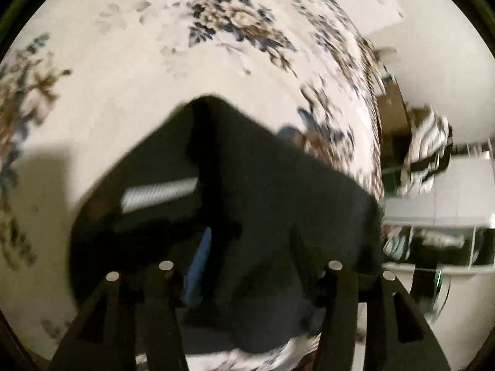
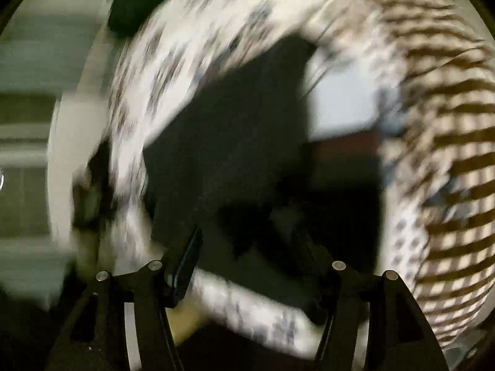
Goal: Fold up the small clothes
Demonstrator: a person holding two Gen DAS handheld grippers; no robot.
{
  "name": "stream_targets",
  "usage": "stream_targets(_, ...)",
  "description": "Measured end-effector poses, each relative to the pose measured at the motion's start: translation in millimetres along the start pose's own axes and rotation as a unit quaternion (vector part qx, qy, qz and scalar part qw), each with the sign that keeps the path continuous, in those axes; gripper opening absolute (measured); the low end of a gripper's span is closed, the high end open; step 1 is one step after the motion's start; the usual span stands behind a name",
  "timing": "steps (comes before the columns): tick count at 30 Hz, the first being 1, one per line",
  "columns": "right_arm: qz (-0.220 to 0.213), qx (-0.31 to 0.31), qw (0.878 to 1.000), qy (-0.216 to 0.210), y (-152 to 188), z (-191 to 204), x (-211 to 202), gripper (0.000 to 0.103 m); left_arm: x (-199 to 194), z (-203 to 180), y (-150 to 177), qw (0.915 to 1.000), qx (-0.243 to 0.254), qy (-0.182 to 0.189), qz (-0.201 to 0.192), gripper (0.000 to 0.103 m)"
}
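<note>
Both tongs, left (image 1: 247, 266) and right (image 2: 250, 256), stand apart, gripping nothing, above the dark garment (image 1: 253, 191) on the floral bedsheet (image 1: 123, 77). With no pad pressing the cloth, its fold may spring loose, or closing tongs might pinch the sheet too.

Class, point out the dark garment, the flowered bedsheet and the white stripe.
dark garment (image 1: 278, 204), left wrist view, middle of cloth
flowered bedsheet (image 1: 123, 77), left wrist view, bare pale part
white stripe (image 1: 159, 192), left wrist view, stripe's middle

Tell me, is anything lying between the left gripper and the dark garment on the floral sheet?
Nothing visible does. The dark garment lies directly in front of the left gripper on the floral sheet, with the jaws apart over it.
</note>
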State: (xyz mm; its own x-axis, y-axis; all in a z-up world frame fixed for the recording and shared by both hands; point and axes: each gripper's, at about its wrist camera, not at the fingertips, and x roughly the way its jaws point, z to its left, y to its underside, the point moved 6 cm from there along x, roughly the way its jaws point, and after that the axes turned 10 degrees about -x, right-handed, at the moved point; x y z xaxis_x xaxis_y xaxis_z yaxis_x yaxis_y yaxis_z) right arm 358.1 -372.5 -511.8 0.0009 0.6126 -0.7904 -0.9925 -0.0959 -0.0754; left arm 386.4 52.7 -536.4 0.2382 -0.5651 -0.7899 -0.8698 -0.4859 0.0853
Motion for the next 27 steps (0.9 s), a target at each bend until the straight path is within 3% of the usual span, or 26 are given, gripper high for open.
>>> stream_targets(2,0.035,-0.046,0.997,0.049,12,6,4,0.062,21,-6,-18,0.9999,-0.012,-0.002,0.011,0.050)
stream_targets(3,0.031,-0.049,0.996,0.064,11,4,1,0.062,29,-6,-23,0.9997,-0.015,-0.010,0.017,0.050)
stream_targets(6,-0.032,-0.001,0.998,0.051,-18,-11,-8,0.062,45,-4,-32,0.9990,-0.023,-0.027,0.028,0.050)
stream_targets(8,-0.099,0.040,0.992,0.075,-55,-34,-11,0.062,45,-4,-34,0.9993,-0.015,-0.028,0.018,0.050)
stream_targets(10,-0.140,0.091,0.983,0.078,-90,-58,-2,0.062,42,-7,-34,0.9994,0.001,-0.035,0.005,0.042)
stream_targets(11,-0.135,0.103,0.983,0.072,-104,-65,10,0.062,40,-8,-35,0.9993,0.010,-0.036,-0.003,0.028)
stream_targets(12,-0.120,0.109,0.984,0.071,-114,-69,23,0.046,37,-10,-36,0.9990,0.021,-0.038,-0.010,0.019)
stream_targets(13,-0.101,0.105,0.987,0.070,-124,-67,40,0.020,36,-13,-40,0.9989,0.025,-0.037,-0.017,0.017)
stream_targets(15,-0.093,0.080,0.987,0.101,-129,-59,52,0.020,37,-17,-48,0.9989,0.023,-0.033,-0.022,0.015)
stream_targets(17,-0.118,0.053,0.985,0.110,-132,-41,43,0.019,39,-23,-62,0.9985,0.027,-0.037,-0.030,0.014)
stream_targets(22,-0.193,0.072,0.971,0.120,-136,-35,12,0.018,57,-32,-105,0.9979,0.026,-0.039,-0.045,0.013)
stream_targets(24,-0.181,0.072,0.970,0.143,-138,-39,21,0.018,63,-31,-116,0.9982,0.017,-0.039,-0.042,0.013)
stream_targets(27,-0.131,0.038,0.973,0.184,-141,-42,42,0.020,59,-30,-113,0.9985,0.021,-0.038,-0.032,0.016)
